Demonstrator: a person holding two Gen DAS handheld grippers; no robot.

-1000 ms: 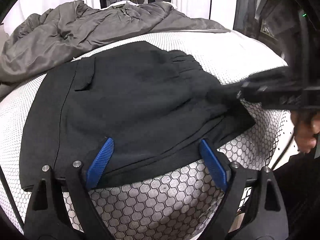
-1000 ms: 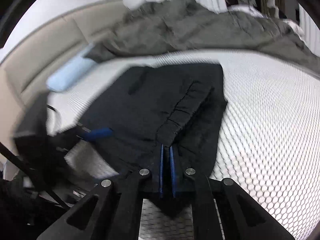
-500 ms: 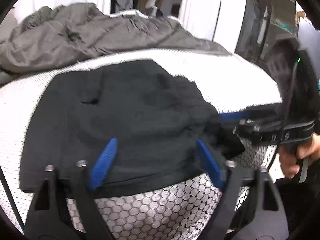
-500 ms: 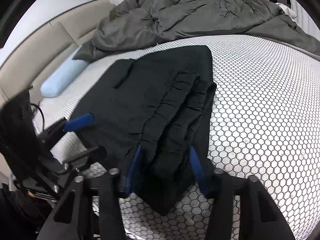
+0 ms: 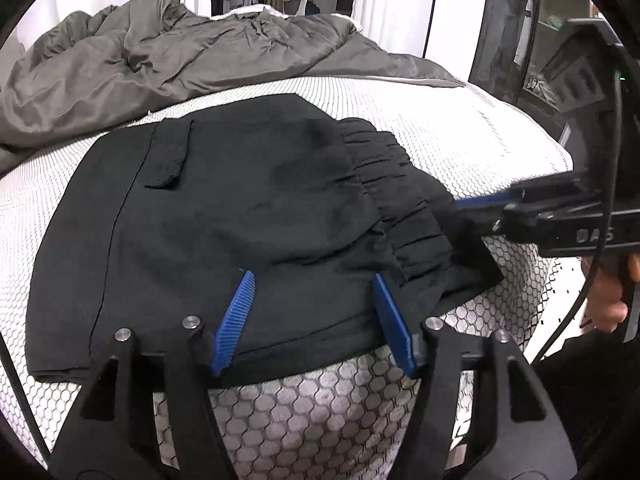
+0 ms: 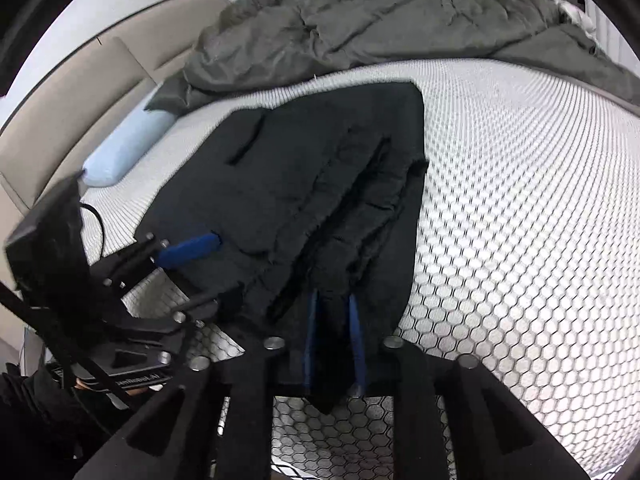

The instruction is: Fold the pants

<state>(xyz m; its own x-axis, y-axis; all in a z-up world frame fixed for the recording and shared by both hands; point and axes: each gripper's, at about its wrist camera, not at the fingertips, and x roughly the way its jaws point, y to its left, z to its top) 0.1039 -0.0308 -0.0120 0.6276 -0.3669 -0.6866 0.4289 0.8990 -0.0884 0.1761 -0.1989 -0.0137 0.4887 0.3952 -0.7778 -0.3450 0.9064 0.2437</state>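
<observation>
**Ana:** Left wrist view first: where are the pants (image 5: 240,220)?

**Ben:** Folded into a black block across the middle of the frame, lying on the bed (image 5: 460,128) with its white honeycomb cover. A pocket flap sits toward the upper left of the block, and the gathered waistband runs down its right side.

**Ana:** And the left claw (image 5: 312,320)?

**Ben:** At the bottom centre. Its blue fingers (image 5: 236,320) stand well apart with the near edge of the pants between them, and the jaws are closing. The pads do not press the cloth.

**Ana:** The right claw (image 6: 334,344)?

**Ben:** In the right wrist view it is at the lower centre, fingers fairly close together, with a hanging fold of the waistband end between them. Its jaws are opening. Whether the pads touch the cloth, I cannot tell; that view is blurred.

**Ana:** Anything else?

**Ben:** A crumpled grey duvet (image 5: 160,52) fills the top of both views, beyond the pants. A pale blue bolster (image 6: 124,152) lies at the left of the right wrist view, well apart from the pants.
</observation>
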